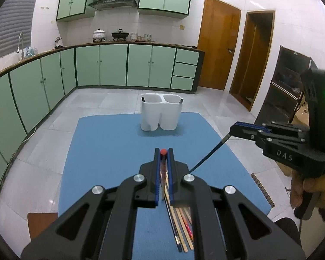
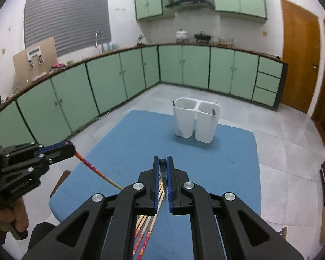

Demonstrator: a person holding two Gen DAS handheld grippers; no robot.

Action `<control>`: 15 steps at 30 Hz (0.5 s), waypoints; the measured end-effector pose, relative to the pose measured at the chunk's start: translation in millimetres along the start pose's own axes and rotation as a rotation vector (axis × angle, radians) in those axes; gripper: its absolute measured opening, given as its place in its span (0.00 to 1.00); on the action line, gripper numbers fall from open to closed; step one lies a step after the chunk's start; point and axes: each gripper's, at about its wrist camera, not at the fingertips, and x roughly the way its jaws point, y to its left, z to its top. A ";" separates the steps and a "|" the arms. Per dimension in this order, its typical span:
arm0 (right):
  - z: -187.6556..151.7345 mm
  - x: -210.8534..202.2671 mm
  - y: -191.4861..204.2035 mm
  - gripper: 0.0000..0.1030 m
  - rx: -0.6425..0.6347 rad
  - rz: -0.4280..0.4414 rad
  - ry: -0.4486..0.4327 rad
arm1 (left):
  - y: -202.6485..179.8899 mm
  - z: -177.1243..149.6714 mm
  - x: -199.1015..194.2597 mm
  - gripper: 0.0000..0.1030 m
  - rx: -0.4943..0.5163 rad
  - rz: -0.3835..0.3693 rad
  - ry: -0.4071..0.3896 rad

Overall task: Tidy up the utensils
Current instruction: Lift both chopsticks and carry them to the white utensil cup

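Observation:
A white two-cup utensil holder point(image 1: 161, 111) stands at the far end of the blue mat point(image 1: 110, 147); it also shows in the right wrist view point(image 2: 196, 120), with a dark utensil tip in each cup. My left gripper point(image 1: 163, 151) is shut on a red-topped chopstick point(image 2: 93, 168), held above the mat. My right gripper point(image 2: 163, 161) is shut on a dark chopstick point(image 1: 208, 157), also above the mat. Several loose chopsticks point(image 1: 183, 223) lie on the near mat under the grippers.
Green kitchen cabinets point(image 1: 112, 65) line the back and left walls. Wooden doors point(image 1: 218, 43) stand at the right. A dark rack point(image 1: 290, 82) stands right of the mat. A brown stool corner point(image 1: 42, 223) shows at the mat's near left.

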 end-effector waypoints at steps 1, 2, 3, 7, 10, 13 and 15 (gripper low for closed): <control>4.8 4.2 0.0 0.06 -0.005 0.007 0.012 | 0.7 4.2 3.7 0.05 0.005 0.000 0.003; 10.0 9.6 -0.8 0.06 -0.009 0.009 0.026 | 1.6 5.6 5.7 0.05 0.008 0.001 0.005; 11.5 11.4 -0.6 0.06 -0.013 0.006 0.029 | 2.1 8.2 7.4 0.05 0.010 0.002 0.007; 23.4 17.7 -4.5 0.06 -0.009 0.014 0.043 | 4.0 15.8 10.7 0.05 0.015 0.000 0.003; 31.2 14.0 -5.9 0.06 -0.021 0.005 0.034 | 5.0 23.0 6.8 0.05 0.015 0.002 -0.018; 43.8 8.8 -9.1 0.06 -0.031 -0.006 0.024 | 8.1 40.9 4.8 0.05 0.028 0.010 -0.043; 55.7 4.6 -13.2 0.06 -0.031 -0.014 0.012 | 9.4 57.1 3.8 0.05 0.035 0.014 -0.066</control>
